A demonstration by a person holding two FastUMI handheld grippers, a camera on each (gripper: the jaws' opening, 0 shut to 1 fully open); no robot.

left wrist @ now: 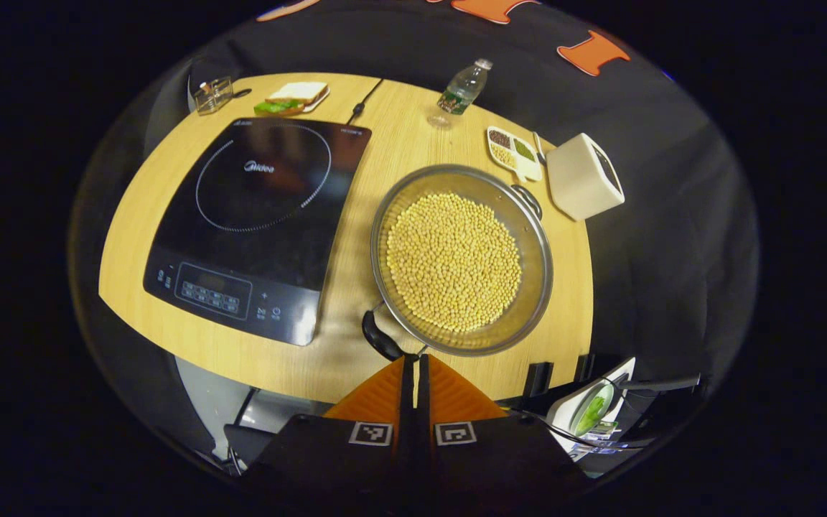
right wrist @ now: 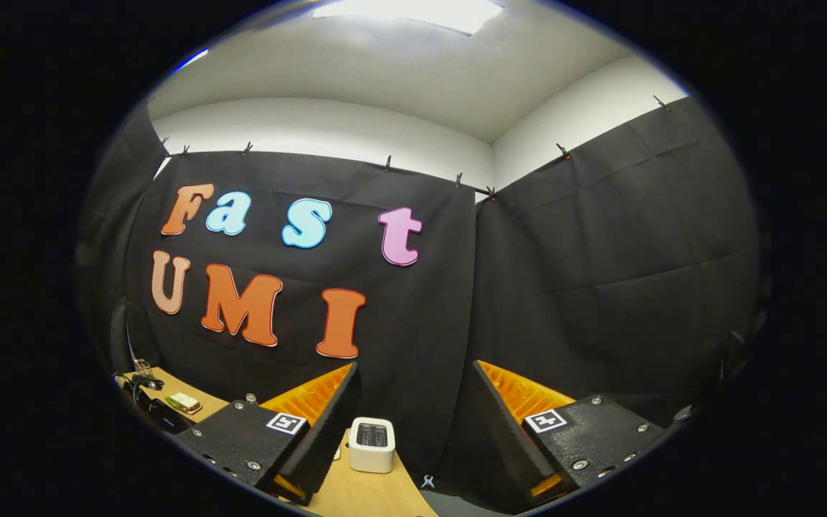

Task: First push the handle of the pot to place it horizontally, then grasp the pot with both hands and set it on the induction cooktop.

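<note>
While my left gripper (left wrist: 414, 359) hangs clenched by the pot (left wrist: 461, 258) handle (left wrist: 380, 336), beside the cooktop (left wrist: 255, 222), my right gripper (right wrist: 413, 402) gapes released.

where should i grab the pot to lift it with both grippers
Take the pot by its two handles: the long dark handle at its near-left rim, close to the shut left gripper, and the small loop handle on the far-right rim. They sit opposite each other, so coming in from both ends should keep the bean-filled pot level.
</note>
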